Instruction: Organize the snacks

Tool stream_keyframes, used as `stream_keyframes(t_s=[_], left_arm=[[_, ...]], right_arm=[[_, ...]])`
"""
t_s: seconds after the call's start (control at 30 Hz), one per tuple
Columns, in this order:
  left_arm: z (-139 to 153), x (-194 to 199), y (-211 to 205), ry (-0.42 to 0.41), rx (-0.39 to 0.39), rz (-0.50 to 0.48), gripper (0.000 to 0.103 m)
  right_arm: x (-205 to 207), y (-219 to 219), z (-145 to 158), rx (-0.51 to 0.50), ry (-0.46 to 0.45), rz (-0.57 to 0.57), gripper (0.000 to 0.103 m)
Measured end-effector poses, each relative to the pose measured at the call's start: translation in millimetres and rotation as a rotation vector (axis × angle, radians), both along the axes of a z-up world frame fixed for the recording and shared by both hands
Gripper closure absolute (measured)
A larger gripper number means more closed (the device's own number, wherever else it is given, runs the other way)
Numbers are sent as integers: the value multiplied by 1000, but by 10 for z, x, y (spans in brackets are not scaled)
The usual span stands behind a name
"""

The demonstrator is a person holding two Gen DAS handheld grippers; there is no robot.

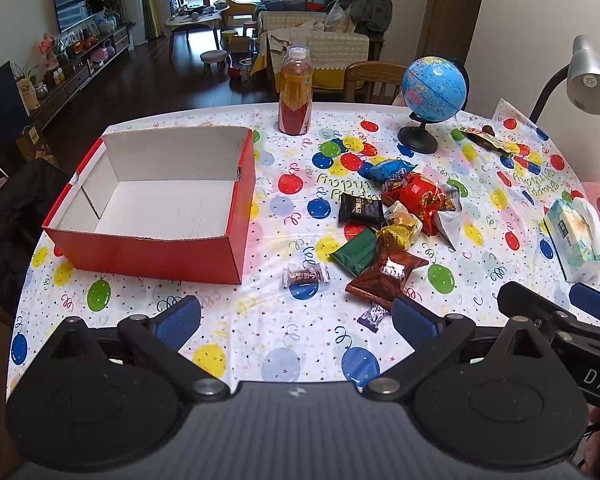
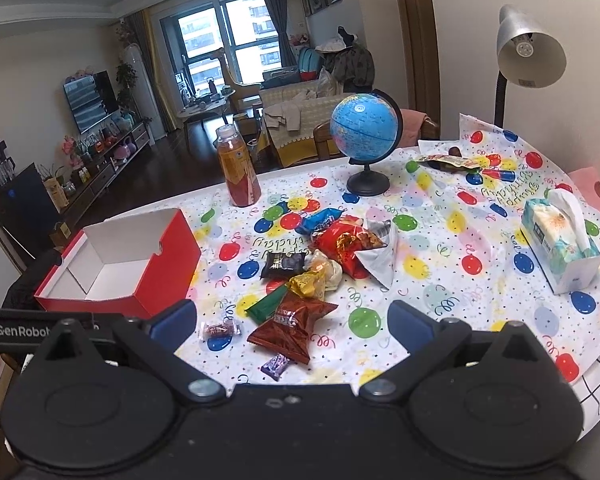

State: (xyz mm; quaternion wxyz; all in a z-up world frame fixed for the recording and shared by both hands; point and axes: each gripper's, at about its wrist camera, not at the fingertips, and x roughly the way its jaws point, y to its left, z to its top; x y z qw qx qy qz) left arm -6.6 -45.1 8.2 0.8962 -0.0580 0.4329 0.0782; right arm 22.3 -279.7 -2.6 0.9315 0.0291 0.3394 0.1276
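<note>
Your left gripper (image 1: pixel 296 322) and right gripper (image 2: pixel 292 326) both hovered spread wide and empty above the near edge of the balloon-print tablecloth (image 1: pixel 260 356). The snack packets (image 1: pixel 392 220) lay heaped mid-table, right of the empty red box (image 1: pixel 148 252). You would likely have done best starting with the loose brown packet (image 2: pixel 290 330), pinching its flat body squarely, not a crinkly end.
</note>
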Motion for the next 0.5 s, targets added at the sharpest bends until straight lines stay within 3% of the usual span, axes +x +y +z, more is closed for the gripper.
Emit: stream_keyframes(t_s=[0.5], left_arm=[[63, -8, 0, -30, 10, 1, 0]], right_arm=[[-20, 6, 53, 5, -38, 17, 2]])
